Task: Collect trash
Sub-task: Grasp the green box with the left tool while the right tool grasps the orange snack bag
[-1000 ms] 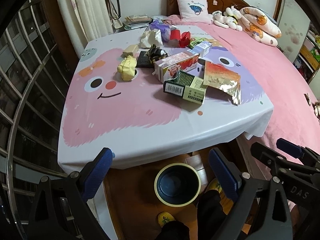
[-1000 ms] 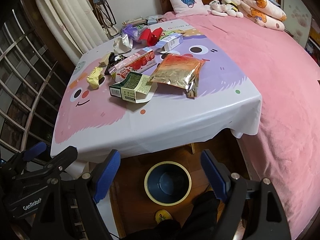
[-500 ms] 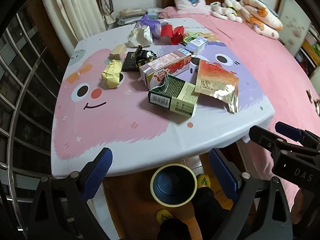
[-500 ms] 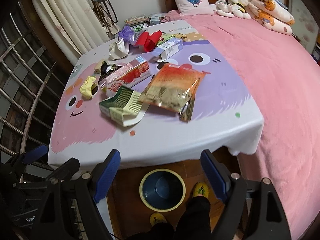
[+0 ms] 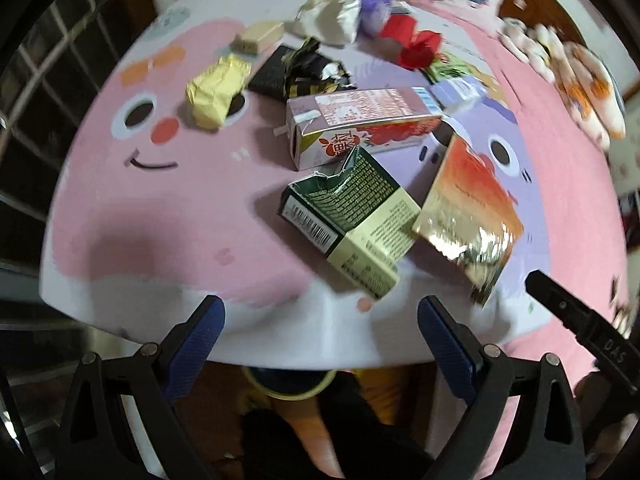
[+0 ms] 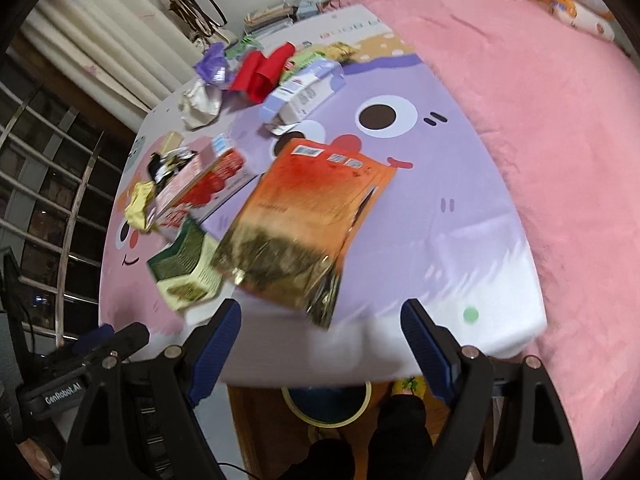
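Observation:
Trash lies scattered on a table covered with a cartoon-face cloth. Nearest me are a torn green carton and an orange-gold foil pouch. Behind them lie a pink juice carton, a yellow wrapper, a black wrapper, red paper and a lilac box. My left gripper is open and empty just before the table's near edge. My right gripper is also open, just short of the pouch. A dark bin with a yellow rim stands on the floor below.
A pink bed with pillows and plush toys runs along the right. Window bars and cream curtains stand at the left. The person's dark legs and yellow slippers are beside the bin.
Both grippers have moved forward over the table edge, so the trash looks much larger and closer. The bin has slid mostly out of sight under the table edge. Both stay open.

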{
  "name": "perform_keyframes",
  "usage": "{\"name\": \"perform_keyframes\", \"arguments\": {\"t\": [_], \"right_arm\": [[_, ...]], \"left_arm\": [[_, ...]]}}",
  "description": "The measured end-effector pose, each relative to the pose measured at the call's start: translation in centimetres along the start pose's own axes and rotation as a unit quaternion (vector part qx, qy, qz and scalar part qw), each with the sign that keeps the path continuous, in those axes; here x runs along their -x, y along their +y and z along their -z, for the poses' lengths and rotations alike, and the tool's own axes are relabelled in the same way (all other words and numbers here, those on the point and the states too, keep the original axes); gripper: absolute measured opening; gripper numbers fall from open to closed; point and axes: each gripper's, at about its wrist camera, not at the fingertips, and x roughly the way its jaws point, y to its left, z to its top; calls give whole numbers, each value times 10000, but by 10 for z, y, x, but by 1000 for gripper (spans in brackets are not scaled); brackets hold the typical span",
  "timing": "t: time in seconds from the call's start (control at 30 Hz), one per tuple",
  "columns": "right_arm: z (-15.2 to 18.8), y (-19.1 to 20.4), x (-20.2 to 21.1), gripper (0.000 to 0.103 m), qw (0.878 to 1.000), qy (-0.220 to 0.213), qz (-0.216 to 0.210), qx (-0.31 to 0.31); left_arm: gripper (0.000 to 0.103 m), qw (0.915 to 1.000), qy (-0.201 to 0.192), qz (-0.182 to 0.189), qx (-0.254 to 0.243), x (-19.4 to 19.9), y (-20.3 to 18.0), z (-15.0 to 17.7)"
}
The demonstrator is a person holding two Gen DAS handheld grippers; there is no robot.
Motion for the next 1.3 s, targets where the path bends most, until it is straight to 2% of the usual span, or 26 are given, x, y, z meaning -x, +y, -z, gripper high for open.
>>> {"name": "perform_keyframes", "arguments": {"t": [0.17, 0.3, 0.5, 0.57, 0.6, 0.63, 0.67, 0.7, 0.73, 0.77, 0.83, 0.9, 1.0, 1.13, 1.3], "right_arm": [[-24, -12, -28, 81, 9993, 312, -221, -5], [-36, -12, -53, 72, 9971, 616, -437, 29], [-48, 5, -63, 71, 9960, 587, -560, 382], [-51, 8, -65, 65, 9952, 626, -623, 415], [-52, 10, -66, 58, 9947, 649, -668, 445], [-52, 12, -68, 47, 9938, 682, -742, 466], [-53, 14, -69, 41, 9929, 717, -812, 499], [-53, 17, -70, 35, 9922, 746, -832, 546], [-53, 18, -69, 33, 9921, 740, -830, 585], [-54, 21, -68, 31, 9920, 706, -839, 624], [-54, 25, -65, 18, 9909, 664, -940, 699], [-54, 27, -59, 10, 9904, 584, -996, 756], [-55, 32, -50, 5, 9901, 425, -1022, 869], [-52, 36, -34, 4, 9897, 245, -984, 1007], [-40, 41, -12, 3, 9898, 24, -879, 1125]], "left_arm": [[96, 9987, 62, -90, 502, -18, 4, -14], [95, 9959, 108, -94, 895, -31, 12, -24], [95, 9930, 142, -22, 1173, -47, 17, -31], [95, 9915, 175, 74, 1285, -52, 17, -33], [93, 9911, 188, 85, 1319, -54, 17, -34], [85, 9906, 193, 102, 1353, -57, 16, -35], [81, 9904, 219, 140, 1357, -59, 15, -36], [74, 9903, 268, 174, 1356, -62, 11, -39], [63, 9901, 290, 194, 1357, -64, 9, -40], [58, 9900, 302, 221, 1360, -65, 8, -40], [39, 9899, 333, 254, 1356, -68, 3, -41], [35, 9903, 256, 230, 1349, -64, 2, -39], [28, 9912, 130, 227, 1294, -58, -3, -39], [22, 9942, -52, 62, 1077, -44, -11, -38], [22, 9962, -295, -114, 808, -11, -3, -24]]}}
